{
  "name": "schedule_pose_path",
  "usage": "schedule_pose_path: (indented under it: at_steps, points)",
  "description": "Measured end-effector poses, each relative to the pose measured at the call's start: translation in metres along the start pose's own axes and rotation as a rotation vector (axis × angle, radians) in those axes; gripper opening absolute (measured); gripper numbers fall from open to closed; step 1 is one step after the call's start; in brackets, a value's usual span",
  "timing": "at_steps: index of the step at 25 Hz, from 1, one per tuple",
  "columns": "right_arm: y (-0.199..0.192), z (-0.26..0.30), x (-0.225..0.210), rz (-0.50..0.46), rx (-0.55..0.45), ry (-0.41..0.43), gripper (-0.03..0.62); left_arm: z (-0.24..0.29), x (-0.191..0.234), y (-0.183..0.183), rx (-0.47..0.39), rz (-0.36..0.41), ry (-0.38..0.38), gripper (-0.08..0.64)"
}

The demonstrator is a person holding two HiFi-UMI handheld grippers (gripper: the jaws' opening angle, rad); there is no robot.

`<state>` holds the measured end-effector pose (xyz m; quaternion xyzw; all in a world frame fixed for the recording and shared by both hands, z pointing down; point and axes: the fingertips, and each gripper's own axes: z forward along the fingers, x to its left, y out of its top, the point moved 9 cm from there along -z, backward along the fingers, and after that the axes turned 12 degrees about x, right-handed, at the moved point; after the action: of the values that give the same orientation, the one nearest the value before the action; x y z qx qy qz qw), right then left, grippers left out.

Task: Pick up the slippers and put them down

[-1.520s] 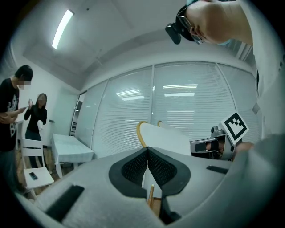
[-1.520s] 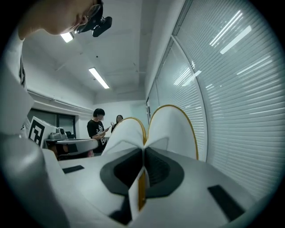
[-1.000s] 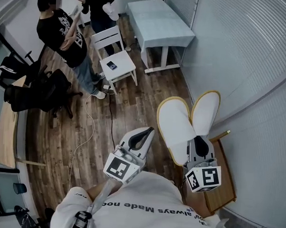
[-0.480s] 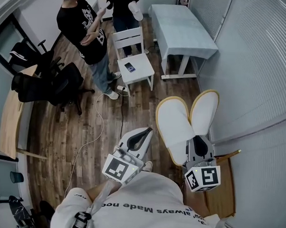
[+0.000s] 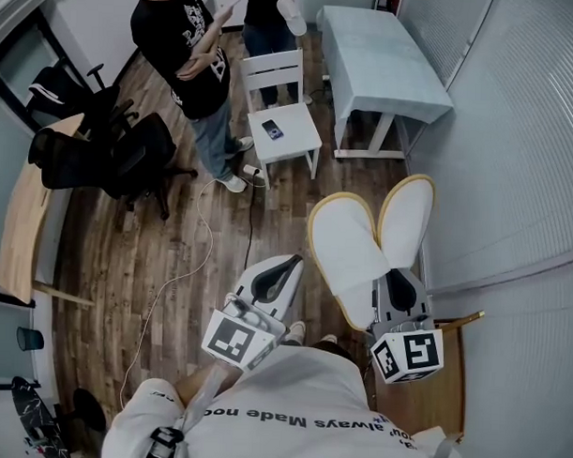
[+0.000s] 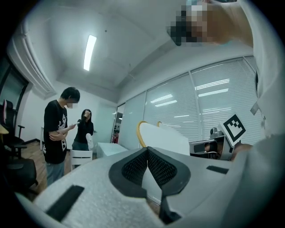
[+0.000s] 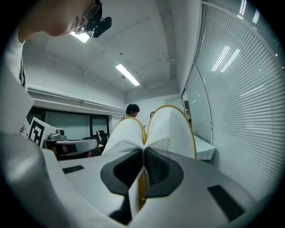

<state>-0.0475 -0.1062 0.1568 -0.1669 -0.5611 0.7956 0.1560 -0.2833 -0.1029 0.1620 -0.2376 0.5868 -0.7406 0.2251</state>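
White slippers [image 5: 354,243] point lengthwise away from the right claw [image 5: 401,277] pinching their near ends; left claw [image 5: 291,262] is pressed together.

White chair [image 5: 299,137] (a phone [image 5: 272,130] on its seat), pale table [image 5: 391,67], black office chair [image 5: 129,162], wood floor [image 5: 173,257]

An office room as I see it, black swivel chairs [image 5: 120,161], long white table [image 5: 386,58], slatted window blinds [image 5: 524,138], ceiling strip light [image 6: 90,52], wood-plank floor [image 5: 182,267]
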Motion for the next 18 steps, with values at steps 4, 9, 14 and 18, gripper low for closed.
schedule_pose_path:
  at_steps: [4,9,14,18]
  points:
    - [0.006,-0.007,-0.012,0.013,0.0,-0.022,0.023,0.01,-0.006,0.006,-0.007,-0.003,-0.005,0.011]
    - [0.008,-0.022,-0.038,0.018,0.001,-0.045,0.023,0.029,-0.025,0.013,-0.018,-0.006,-0.016,0.011]
    - [0.005,-0.03,-0.051,0.023,0.017,-0.058,0.023,0.036,-0.036,0.018,-0.022,-0.006,-0.034,0.011]
    - [0.0,-0.029,-0.057,0.027,0.021,-0.056,0.023,0.042,-0.039,0.017,-0.014,-0.004,-0.043,0.011]
